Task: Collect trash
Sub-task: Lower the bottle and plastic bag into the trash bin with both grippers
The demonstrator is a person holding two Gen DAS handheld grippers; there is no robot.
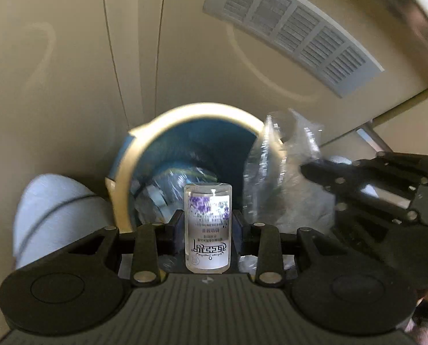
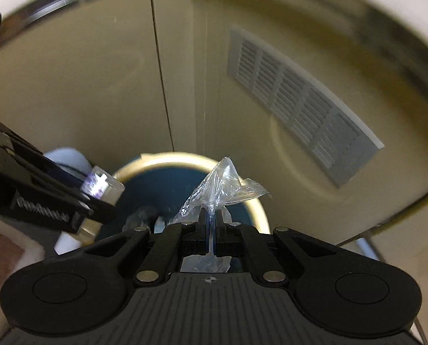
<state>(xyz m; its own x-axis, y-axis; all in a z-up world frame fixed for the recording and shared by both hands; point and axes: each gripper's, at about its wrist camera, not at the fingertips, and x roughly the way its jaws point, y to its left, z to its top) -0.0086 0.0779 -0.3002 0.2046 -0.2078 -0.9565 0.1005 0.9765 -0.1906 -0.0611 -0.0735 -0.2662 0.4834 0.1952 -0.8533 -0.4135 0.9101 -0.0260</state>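
Note:
My left gripper [image 1: 208, 218] is shut on a small clear bottle [image 1: 208, 224] with a purple-flowered label, held upright between the pads. Just beyond it stands a blue bin [image 1: 191, 149] with a cream rim, lined with plastic and holding crumpled clear trash. My right gripper [image 2: 211, 215] is shut on a crumpled clear plastic wrapper [image 2: 222, 187], which sticks up over the bin [image 2: 162, 184]. In the left wrist view the wrapper [image 1: 277, 166] hangs at the bin's right rim from the right gripper [image 1: 308, 171]. The left gripper [image 2: 99, 204] with the bottle [image 2: 101, 185] shows at the left.
Beige cabinet doors [image 1: 70, 72] with a grey vent grille [image 1: 294, 28] stand behind the bin. A pale blue-white rounded object [image 1: 55, 215] sits left of the bin. A metal leg [image 2: 369, 244] stands at the right. A white counter edge [image 2: 386, 5] runs above.

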